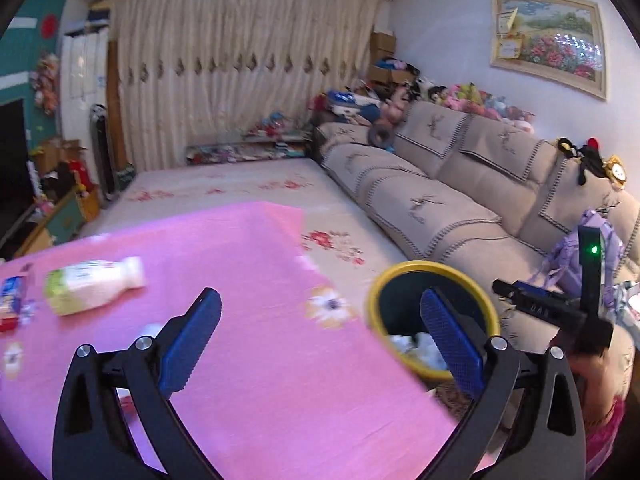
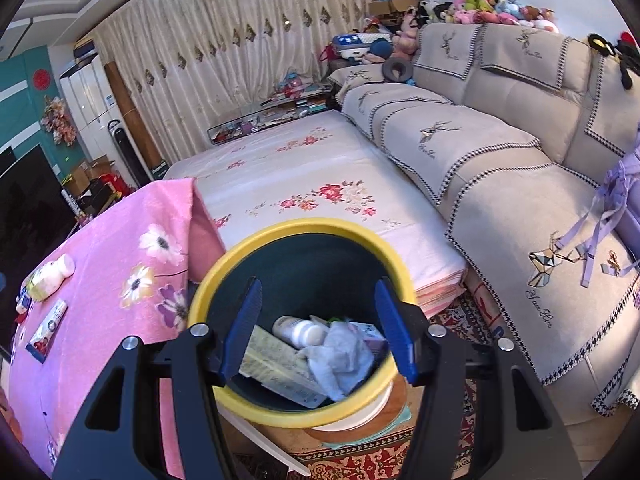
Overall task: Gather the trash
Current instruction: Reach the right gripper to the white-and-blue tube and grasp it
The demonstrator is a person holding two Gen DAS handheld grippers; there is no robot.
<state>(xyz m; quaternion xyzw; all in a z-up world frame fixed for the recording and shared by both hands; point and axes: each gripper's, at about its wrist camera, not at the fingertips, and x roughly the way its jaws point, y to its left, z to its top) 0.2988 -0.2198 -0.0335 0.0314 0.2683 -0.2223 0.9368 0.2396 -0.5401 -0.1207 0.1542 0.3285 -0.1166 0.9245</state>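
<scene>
The left gripper (image 1: 320,344) is seen with its blue-padded jaws spread wide and nothing between them. No earlier view is given against which to set it. Under its left finger a pink flowered cloth (image 1: 248,280) is spread; behind its right finger stands the round dark bin with a yellow rim (image 1: 374,300), in which crumpled white scraps (image 1: 416,344) can be made out. Beyond the left finger, well apart from it, a white plastic bottle with a green label (image 1: 92,286) lies on its side on the cloth, with a small red-and-blue packet (image 1: 12,304) beside it at the picture's edge.

The right gripper (image 2: 318,332) is held above the same yellow-rimmed bin (image 2: 296,228), its jaws partly apart and empty. Directly between and below them, inside the bin, a small white bottle (image 2: 300,330), a crumpled pale tissue (image 2: 340,356) and a flat yellowish carton (image 2: 276,368) are seen. Far to the left of these jaws, the white bottle (image 2: 50,276) and a flat red-and-white packet (image 2: 48,330) lie on the pink cloth (image 2: 108,280). To the right a beige sofa (image 2: 520,160) is seen.
</scene>
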